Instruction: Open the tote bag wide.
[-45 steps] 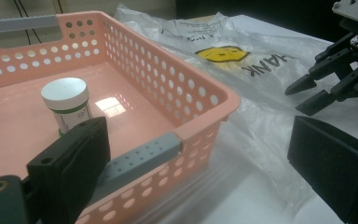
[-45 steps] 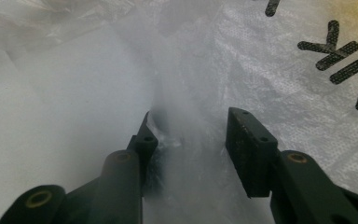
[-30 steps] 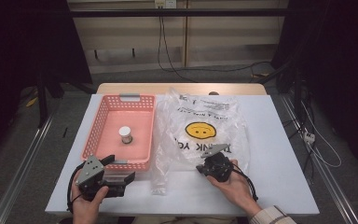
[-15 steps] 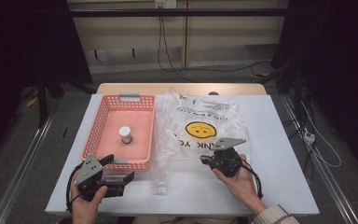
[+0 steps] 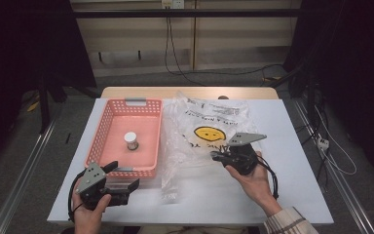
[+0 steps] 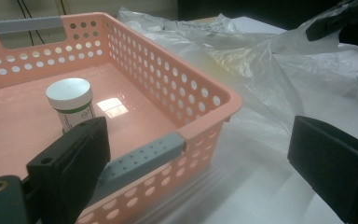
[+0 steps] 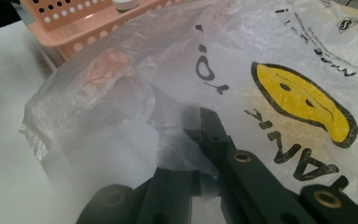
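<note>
Clear plastic bag (image 5: 209,139), thin and crinkled with a yellow smiley face printed on it, lay on the white table (image 5: 297,161) just right of the pink perforated basket (image 5: 108,124). Compared with a second earlier, the right gripper (image 5: 217,156) had risen, its jaws closed on a pinch of the film, so the near layer was lifting, probably to open the bag's mouth. The left gripper (image 5: 126,184) had stayed by the basket's near corner, jaws apart and empty. A small white-lidded jar (image 5: 131,141) stood inside the basket. Where the bag's opening lay was hard to tell through the folds.
</note>
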A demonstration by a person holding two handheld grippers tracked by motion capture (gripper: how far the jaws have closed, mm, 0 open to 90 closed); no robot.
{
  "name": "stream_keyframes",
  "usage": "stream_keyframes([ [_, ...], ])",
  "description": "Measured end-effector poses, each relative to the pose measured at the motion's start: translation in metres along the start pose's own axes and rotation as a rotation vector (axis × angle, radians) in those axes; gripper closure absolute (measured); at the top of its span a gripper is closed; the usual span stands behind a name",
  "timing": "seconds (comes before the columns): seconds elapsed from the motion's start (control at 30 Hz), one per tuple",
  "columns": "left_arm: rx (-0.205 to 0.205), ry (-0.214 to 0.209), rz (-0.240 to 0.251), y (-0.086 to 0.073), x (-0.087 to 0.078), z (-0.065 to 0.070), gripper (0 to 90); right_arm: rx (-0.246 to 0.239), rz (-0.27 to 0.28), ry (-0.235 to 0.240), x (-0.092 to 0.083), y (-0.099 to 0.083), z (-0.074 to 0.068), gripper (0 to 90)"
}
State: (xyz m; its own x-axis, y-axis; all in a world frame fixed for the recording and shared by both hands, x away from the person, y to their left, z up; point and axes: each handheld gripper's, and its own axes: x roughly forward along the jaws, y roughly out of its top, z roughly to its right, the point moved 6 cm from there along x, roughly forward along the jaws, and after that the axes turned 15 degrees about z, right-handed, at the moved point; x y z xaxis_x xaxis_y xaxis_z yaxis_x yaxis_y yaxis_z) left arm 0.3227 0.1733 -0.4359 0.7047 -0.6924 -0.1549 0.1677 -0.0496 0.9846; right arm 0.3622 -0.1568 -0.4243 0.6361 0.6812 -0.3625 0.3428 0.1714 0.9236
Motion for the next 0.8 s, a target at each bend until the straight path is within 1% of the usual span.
stream_keyframes([
  [0.2,0.004,0.002,0.002,0.000,0.000,0.000,5.3,0.002,0.022,0.009,0.001,0.011,0.005,90.0],
  [0.23,-0.003,0.003,0.002,0.000,0.000,0.000,5.3,0.002,0.026,0.008,0.000,0.012,0.006,90.0],
  [0.43,-0.001,0.000,0.003,0.000,0.000,0.000,5.3,0.008,0.068,0.009,-0.002,0.026,0.010,90.0],
  [0.77,-0.002,0.006,0.001,-0.001,-0.001,-0.002,5.3,0.011,0.120,0.010,-0.003,0.042,0.015,90.0],
  [0.8,-0.012,0.008,0.000,-0.001,-0.001,-0.002,5.4,0.014,0.125,0.009,-0.003,0.044,0.015,90.0],
])
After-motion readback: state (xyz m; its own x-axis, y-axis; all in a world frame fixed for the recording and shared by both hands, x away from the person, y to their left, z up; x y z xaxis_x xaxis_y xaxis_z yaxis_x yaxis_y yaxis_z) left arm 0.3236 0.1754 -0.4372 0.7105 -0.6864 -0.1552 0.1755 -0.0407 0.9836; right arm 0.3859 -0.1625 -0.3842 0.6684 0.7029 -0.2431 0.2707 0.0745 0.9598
